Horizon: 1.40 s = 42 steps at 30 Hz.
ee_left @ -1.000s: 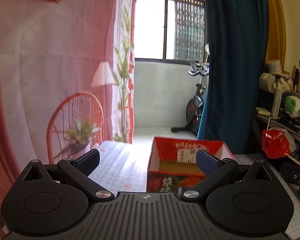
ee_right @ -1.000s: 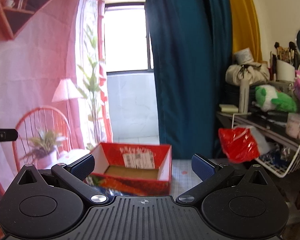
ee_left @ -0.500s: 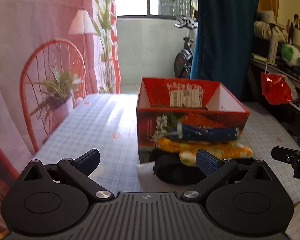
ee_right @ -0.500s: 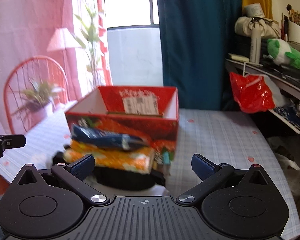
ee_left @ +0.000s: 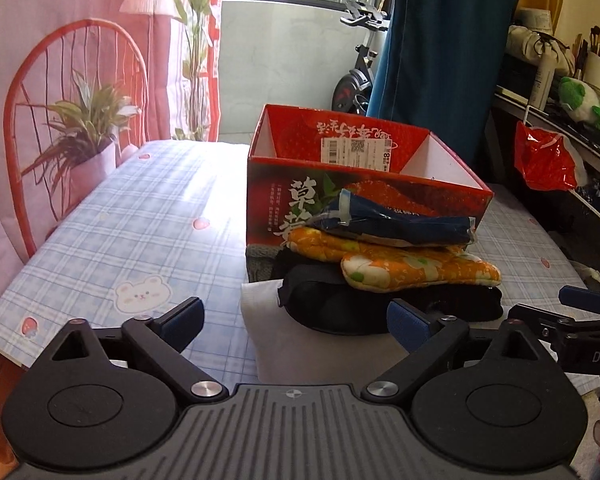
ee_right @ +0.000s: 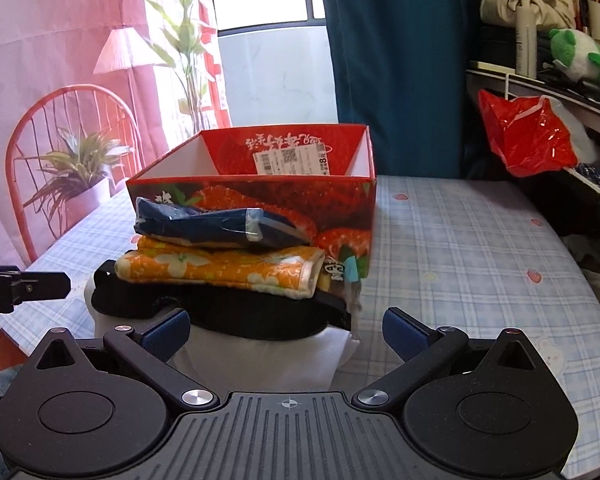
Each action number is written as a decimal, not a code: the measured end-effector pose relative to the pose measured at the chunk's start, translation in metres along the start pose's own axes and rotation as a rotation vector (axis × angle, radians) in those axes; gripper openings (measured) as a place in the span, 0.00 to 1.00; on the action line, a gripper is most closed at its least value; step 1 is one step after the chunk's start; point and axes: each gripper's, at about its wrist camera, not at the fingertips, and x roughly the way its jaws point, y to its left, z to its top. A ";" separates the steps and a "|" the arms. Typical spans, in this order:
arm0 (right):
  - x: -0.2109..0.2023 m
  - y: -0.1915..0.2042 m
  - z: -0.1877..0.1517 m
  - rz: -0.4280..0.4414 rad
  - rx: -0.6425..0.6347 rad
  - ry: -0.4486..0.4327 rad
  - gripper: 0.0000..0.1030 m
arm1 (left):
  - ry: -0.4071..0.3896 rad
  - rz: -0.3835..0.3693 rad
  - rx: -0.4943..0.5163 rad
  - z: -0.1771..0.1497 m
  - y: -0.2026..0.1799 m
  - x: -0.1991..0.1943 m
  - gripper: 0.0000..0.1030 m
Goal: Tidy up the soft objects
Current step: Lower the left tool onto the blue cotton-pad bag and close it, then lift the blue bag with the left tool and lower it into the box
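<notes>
On our left, the checked tablecloth lies bare from its near edge up to the red strawberry box, giving open room on that side. Our left gripper hovers low at the near edge, its fingers spread wide and holding nothing; the white cloth at the bottom of the pile sits between them.

In the middle stands the pile of soft things, pressed against the box's front wall: a black folded item on the white cloth, an orange floral mitt on that, and a blue plastic packet on top. The box behind is open-topped, and we cannot see its floor.

Our right gripper faces the same pile, fingers spread wide, empty, straddling the pile's near edge. Right of the box the tablecloth runs clear to its rounded far-right edge, near a red plastic bag hanging from the shelf.
</notes>
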 end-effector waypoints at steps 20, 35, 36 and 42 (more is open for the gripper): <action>0.047 -0.003 0.074 0.092 -0.028 -0.053 0.63 | 0.050 -0.119 -0.054 0.094 -0.005 0.065 0.72; 0.106 -0.018 0.070 0.198 0.128 0.174 0.56 | 0.313 -0.275 -0.136 0.095 0.000 0.145 0.68; 0.108 -0.018 0.069 0.204 0.130 0.178 0.56 | 0.324 -0.284 -0.135 0.094 0.000 0.149 0.66; 0.116 -0.019 0.076 0.246 0.126 0.205 0.41 | 0.351 -0.311 -0.147 0.091 0.000 0.162 0.50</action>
